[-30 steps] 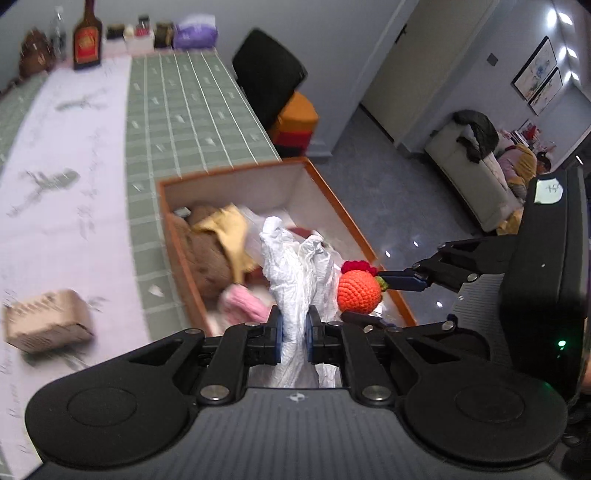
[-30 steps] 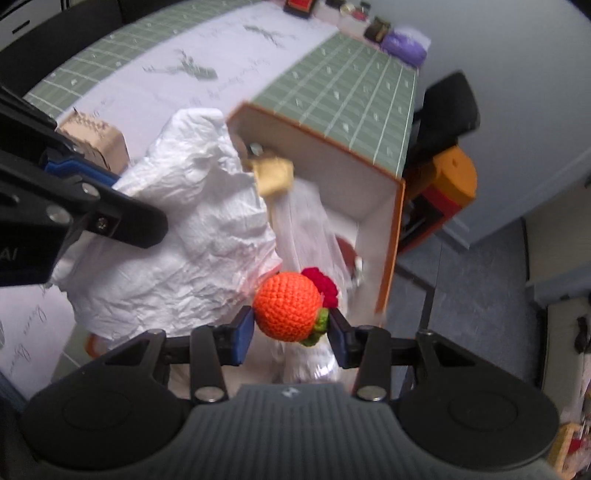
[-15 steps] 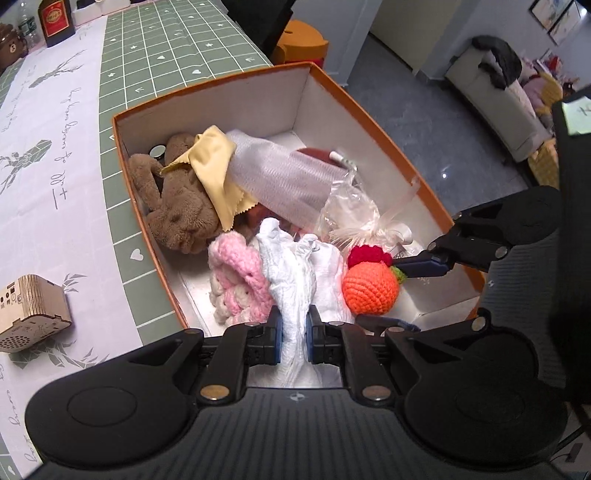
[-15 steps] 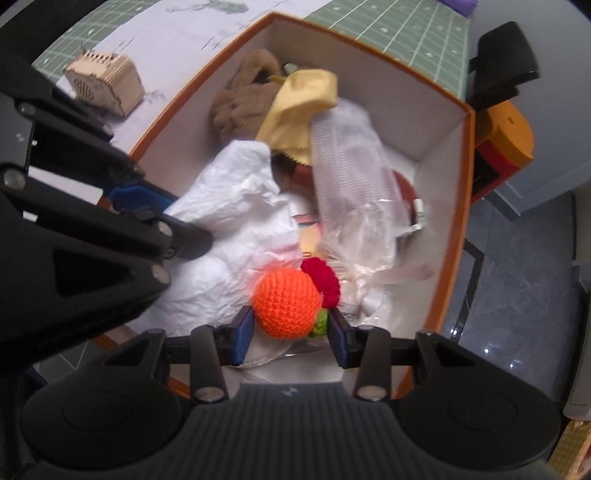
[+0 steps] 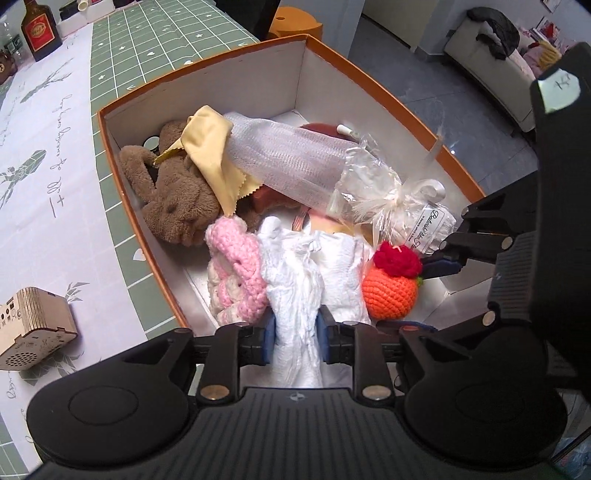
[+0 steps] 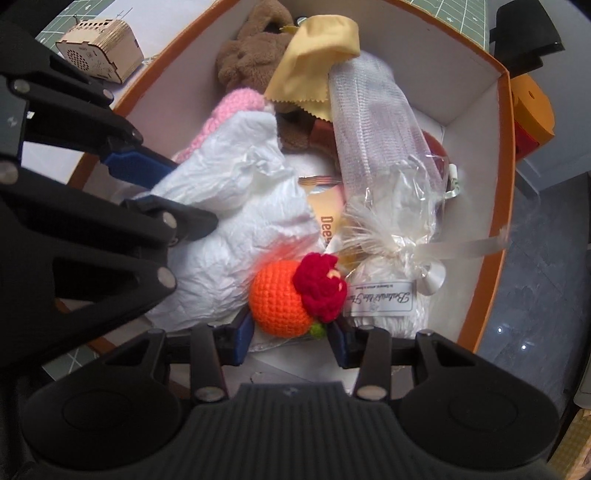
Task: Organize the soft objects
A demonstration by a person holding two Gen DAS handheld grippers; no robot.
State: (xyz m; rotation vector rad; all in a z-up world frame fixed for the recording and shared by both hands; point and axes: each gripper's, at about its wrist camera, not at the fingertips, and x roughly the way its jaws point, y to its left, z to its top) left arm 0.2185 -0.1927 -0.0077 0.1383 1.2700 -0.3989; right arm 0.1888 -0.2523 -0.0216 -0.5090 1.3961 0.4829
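An orange box (image 5: 391,99) with white walls (image 6: 465,85) holds soft things: a brown plush (image 5: 173,199), a yellow cloth (image 5: 210,147), white mesh (image 5: 280,158), a pink knit piece (image 5: 236,273) and a clear ribboned bag (image 5: 384,199). My left gripper (image 5: 294,336) is shut on a crumpled white cloth (image 5: 295,288), low inside the box's near end; the cloth also shows in the right wrist view (image 6: 229,229). My right gripper (image 6: 290,341) is shut on an orange crocheted ball with a red top (image 6: 284,299), just right of the cloth.
The box stands at the edge of a table with a green grid cloth (image 5: 159,48). A small wooden box (image 5: 33,325) sits left of it. A bottle (image 5: 38,31) stands at the far end. A chair and orange stool (image 6: 532,107) lie beyond, with floor to the right.
Both grippers have come down into the near end of the box with their loads. The red top of the ball has turned up toward the right wrist camera.
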